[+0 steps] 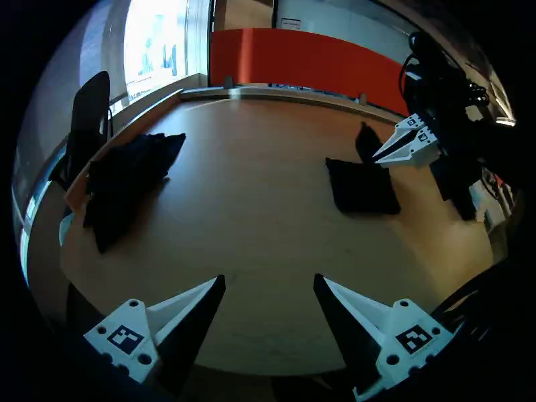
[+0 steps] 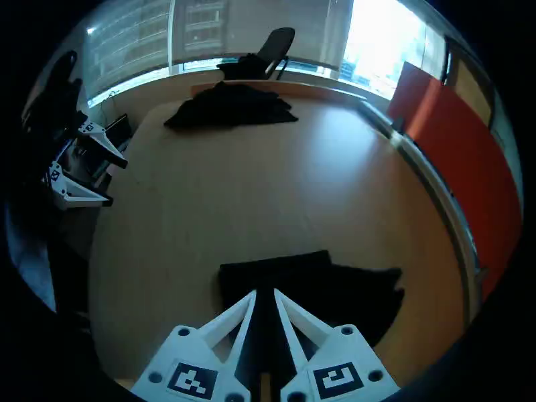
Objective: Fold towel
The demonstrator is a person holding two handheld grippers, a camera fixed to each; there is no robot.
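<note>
— Where's the towel?

— The towel [image 2: 335, 295] lies flat on the counter [image 1: 268, 201]. It is a dark, folded shape near the edge on the side of the right tongs [image 2: 264, 295]. In the right gripper view it sits just under and ahead of their tips.

— Are they gripping it?

— I cannot tell. The fingers stand nearly together with a narrow slit between them, and the slit shows only dark cloth. Whether they pinch a fold or merely hang over it is unclear. In the left gripper view the same tongs point down at the towel's far part, where a smaller dark bit shows beyond the square part.

— And the left tongs?

— The left tongs [image 1: 268, 281] are spread wide with nothing between the fingers. They are over bare wood near the counter's edge, well apart from the towel. In the right gripper view they show off to the side, at the counter's edge, fingers apart.

— Anything else on the counter?

— A pile [image 1: 127, 174] of dark, crumpled cloth lies at the side far from the towel, close to a corner. A black chair [image 1: 90, 114] stands just beyond it, by a bright window [image 1: 161, 40]. A red panel [image 1: 301, 57] runs along one edge of the counter.
</note>
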